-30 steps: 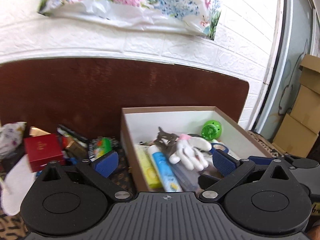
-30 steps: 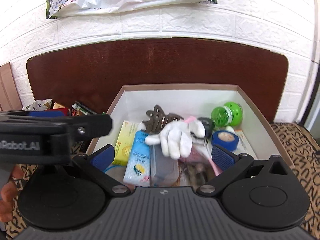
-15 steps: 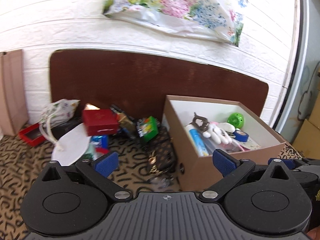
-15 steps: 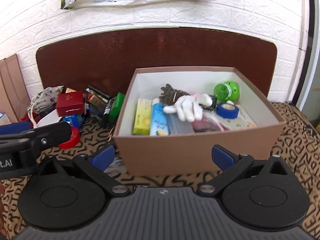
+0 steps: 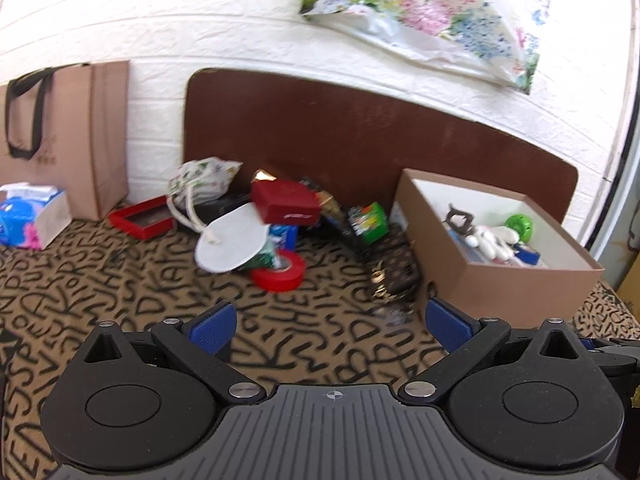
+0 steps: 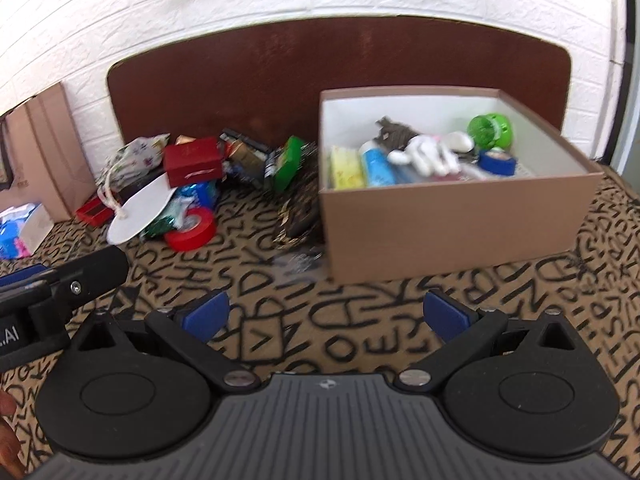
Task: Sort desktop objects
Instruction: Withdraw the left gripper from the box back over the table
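A brown cardboard box [image 6: 448,232] stands on the patterned cloth at the right and holds a white glove [image 6: 428,156], a blue tube [image 6: 376,166], a green ball [image 6: 490,130] and blue tape [image 6: 498,162]. It also shows in the left wrist view [image 5: 516,288]. A pile of loose objects lies left of it: a red box [image 5: 286,202], a red tape roll [image 5: 280,272], a white disc [image 5: 232,244], a green pack [image 5: 368,222]. My left gripper [image 5: 328,324] and right gripper [image 6: 326,314] are both open, empty, well back from the objects.
A brown paper bag [image 5: 68,136] and a tissue box [image 5: 28,220] stand at the far left by the white brick wall. A red tray [image 5: 142,222] and a floral pouch [image 5: 202,182] lie beside the pile. A dark board [image 6: 320,64] leans behind everything.
Both grippers have pulled back and away from above the box. The left view has swung left, bringing the pile, bag and tissue box into sight. Both stayed open.
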Tool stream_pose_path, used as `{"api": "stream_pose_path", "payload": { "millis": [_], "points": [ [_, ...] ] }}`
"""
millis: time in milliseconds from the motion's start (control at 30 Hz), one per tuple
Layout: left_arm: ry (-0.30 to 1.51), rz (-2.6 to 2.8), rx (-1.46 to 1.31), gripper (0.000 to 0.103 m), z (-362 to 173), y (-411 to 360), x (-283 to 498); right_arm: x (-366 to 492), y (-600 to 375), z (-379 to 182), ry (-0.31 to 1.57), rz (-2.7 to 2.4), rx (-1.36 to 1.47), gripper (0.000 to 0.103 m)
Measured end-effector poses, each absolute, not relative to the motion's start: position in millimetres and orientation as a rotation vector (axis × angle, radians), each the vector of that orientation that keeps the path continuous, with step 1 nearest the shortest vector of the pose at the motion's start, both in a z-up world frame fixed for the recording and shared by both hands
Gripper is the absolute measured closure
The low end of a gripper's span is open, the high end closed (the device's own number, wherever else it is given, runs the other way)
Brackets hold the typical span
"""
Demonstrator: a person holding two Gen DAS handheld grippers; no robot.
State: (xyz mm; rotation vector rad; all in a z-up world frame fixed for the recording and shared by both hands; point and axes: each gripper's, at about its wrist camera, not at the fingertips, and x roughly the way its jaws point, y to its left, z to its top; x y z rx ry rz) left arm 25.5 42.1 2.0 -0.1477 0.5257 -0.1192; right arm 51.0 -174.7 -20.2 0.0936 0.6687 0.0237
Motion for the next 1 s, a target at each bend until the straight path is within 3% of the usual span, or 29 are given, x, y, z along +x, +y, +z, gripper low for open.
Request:
{"api": "stream_pose_path", "payload": {
  "millis": [567, 1000],
  "points": [
    [0.564, -0.082, -0.177, 0.0, -10, 69, 28, 57, -140, -32, 0.718, 0.071, 0.049, 0.0],
    [0.609, -0.095, -0.232, 0.0, -13, 107, 72, 77, -115, -40, 0.645, 0.263, 0.034, 0.0]
  ]
}}
